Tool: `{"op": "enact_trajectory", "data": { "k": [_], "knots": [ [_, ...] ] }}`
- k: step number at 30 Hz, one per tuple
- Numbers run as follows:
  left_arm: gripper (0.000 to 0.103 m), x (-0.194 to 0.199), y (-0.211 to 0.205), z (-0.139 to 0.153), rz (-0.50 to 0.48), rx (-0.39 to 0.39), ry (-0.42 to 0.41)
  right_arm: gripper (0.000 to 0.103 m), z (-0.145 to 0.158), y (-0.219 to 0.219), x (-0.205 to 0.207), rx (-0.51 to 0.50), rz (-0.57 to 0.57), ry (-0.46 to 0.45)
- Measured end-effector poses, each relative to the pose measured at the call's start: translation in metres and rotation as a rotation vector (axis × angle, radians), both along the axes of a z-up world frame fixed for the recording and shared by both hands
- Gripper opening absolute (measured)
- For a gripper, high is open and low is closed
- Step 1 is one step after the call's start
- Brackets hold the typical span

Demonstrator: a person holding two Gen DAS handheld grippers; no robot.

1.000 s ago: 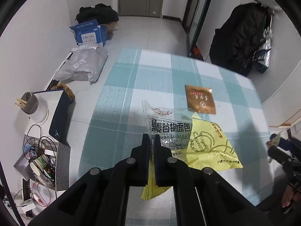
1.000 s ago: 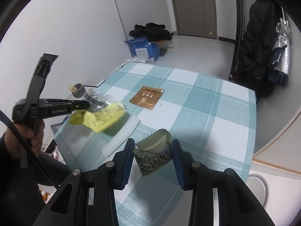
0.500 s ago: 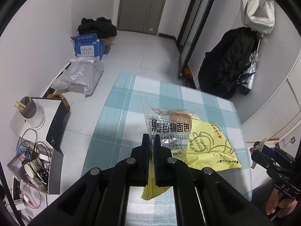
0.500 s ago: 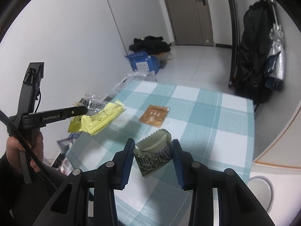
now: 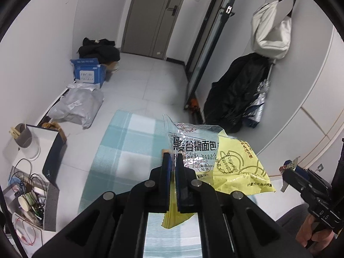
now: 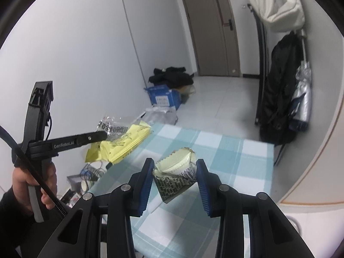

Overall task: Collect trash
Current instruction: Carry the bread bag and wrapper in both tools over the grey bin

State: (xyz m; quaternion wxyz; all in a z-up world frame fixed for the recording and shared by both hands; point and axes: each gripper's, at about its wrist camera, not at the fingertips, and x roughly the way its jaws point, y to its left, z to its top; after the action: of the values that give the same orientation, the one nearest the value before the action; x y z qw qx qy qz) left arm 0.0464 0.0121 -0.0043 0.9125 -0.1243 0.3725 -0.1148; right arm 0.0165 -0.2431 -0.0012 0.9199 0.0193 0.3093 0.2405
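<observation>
both pieces of trash up off the desk [image 6: 243, 150], a surface under a teal-and-white checked cloth. left tool [image 5: 173, 165] pinched fully shut on two flat wrappers at once: a clear crinkled plastic bread wrapper with black print [image 5: 191, 142] and a bright yellow plastic packet [image 5: 238, 172] lying against it, both hanging in the air above the desk's near part. same pair seen from the right wrist view as a yellow and clear bundle at the tip of the left tool's long black arm, clear of the cloth.

right tool [image 6: 174, 172] partly closed, blue pads pressing either side of a small crumpled pale-green foil snack wrapper with a zigzag edge and barcode [image 6: 176, 176], held clear above the checked cloth.

no other litter to be made out on the stretch of cloth in view, though the near part lies hidden behind the tools and wrappers, so cannot be ruled out there. judged from this: picking-up stage done for these three wrappers, carrying and dropping still to come. no bin or bag plainly in view; only a grey-white rounded rim [image 6: 301, 223] at the lower right edge of the right wrist view, too cut off to name. thin film likely to slip if either grip eases before reaching a container.
</observation>
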Motion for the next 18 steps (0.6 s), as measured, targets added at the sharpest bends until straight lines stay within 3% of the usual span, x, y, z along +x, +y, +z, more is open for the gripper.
{"op": "enact_trajectory", "data": {
  "k": [10, 18],
  "knots": [
    [0.0, 0.004, -0.047, 0.033, -0.078, -0.054, -0.065, 0.038, 0.067, -0.055, -0.016, 0.014, -0.082, -0.141],
    [0.0, 0.013, -0.101, 0.046, -0.167, -0.063, -0.086, 0.038, 0.087, -0.115, -0.027, 0.043, -0.198, -0.163]
  ]
}}
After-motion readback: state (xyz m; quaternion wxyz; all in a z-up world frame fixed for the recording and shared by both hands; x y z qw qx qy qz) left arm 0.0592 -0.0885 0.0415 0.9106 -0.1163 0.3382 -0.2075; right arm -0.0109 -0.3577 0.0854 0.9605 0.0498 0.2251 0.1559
